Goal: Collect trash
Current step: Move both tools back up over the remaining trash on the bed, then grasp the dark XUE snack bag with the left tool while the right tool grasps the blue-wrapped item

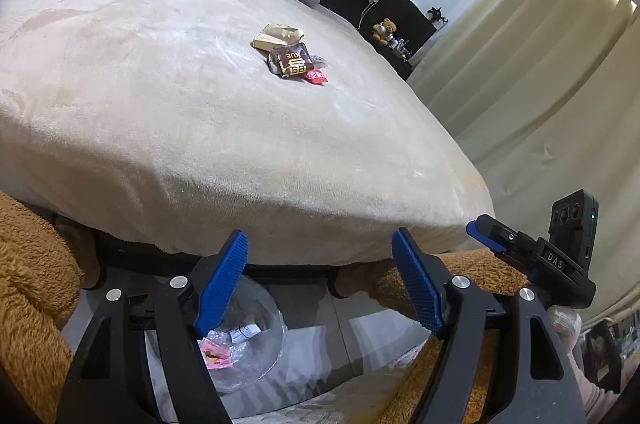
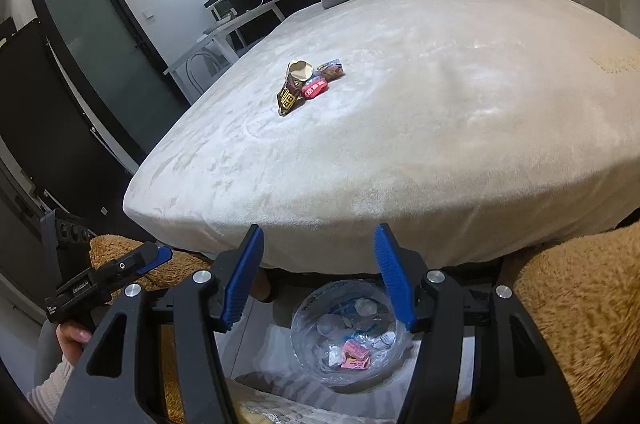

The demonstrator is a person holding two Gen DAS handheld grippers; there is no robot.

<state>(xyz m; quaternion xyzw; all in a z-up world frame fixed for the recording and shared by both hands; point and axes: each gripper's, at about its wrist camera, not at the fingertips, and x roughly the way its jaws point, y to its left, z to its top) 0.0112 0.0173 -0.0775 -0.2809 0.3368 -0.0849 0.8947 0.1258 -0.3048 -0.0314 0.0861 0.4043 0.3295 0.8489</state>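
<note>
Left gripper sits low at the foot of the bed, jaws part-open w/ nothing btwn them. Trash pile (tan carton, brown wrapper, small red packet) lies mid-bed, well apart from both tools. Clear bag-lined bin on the floor below already holds a pink packet & other bits. Right gripper likewise empty, jaws a bit narrower. Step in hand, I'd say: btwn drops, going for the next piece. Next move needs a long fwd reach over the bed edge, then jaws around one wrapper.
</note>
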